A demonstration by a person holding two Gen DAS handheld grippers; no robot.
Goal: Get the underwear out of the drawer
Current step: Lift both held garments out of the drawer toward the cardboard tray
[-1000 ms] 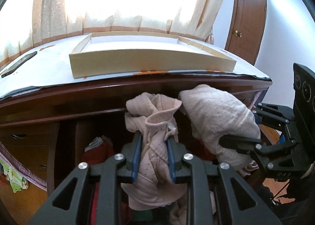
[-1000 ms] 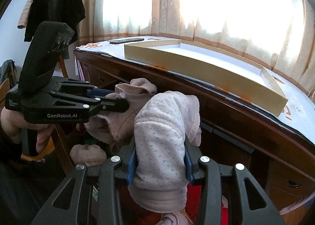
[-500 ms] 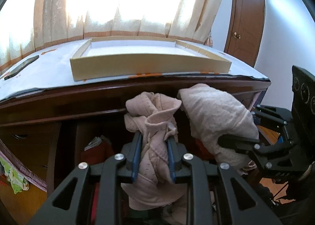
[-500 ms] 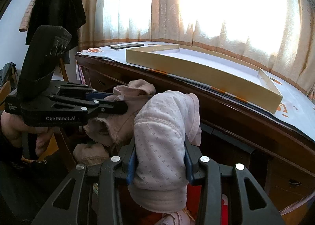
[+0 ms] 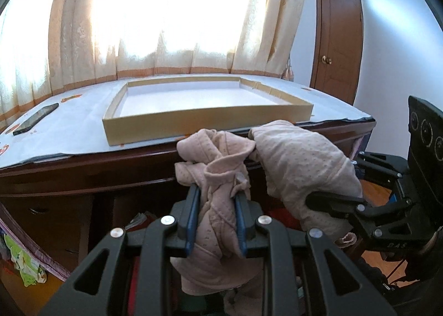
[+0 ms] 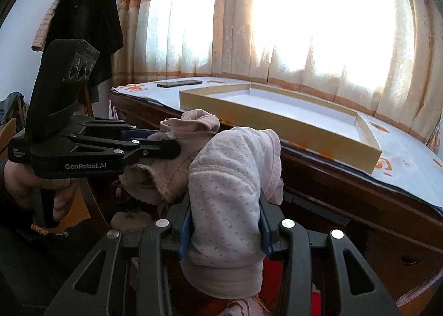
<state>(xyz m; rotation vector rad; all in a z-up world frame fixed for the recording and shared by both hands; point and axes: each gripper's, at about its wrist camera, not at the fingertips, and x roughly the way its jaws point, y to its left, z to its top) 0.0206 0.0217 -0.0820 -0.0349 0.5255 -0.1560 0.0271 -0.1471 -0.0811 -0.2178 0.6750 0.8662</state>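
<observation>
Both hands hold clothing raised in front of the dark wooden desk (image 5: 83,175): the left gripper (image 5: 216,213) is clamped on a crumpled pink piece of underwear (image 5: 218,166), and the right gripper (image 6: 224,222) is clamped on a paler dotted piece of underwear (image 6: 229,177). The two bundles hang side by side, touching or nearly so, just near of the desk edge and about level with it. Below them, more clothes, some red (image 6: 277,285), lie in what seems to be the open drawer. On the desk top, a shallow cardboard tray (image 5: 205,122) sits just beyond the edge, with a phone (image 5: 36,119) far to its left. The step in hand looks like carrying both pieces clear of the drawer, probably toward that tray. To do it well, keep both grips firm, since each bundle trails loose cloth below the pads that could catch on the desk edge. Raise both above the tray's near wall first, then go forward, holding the two apart so they do not tangle
</observation>
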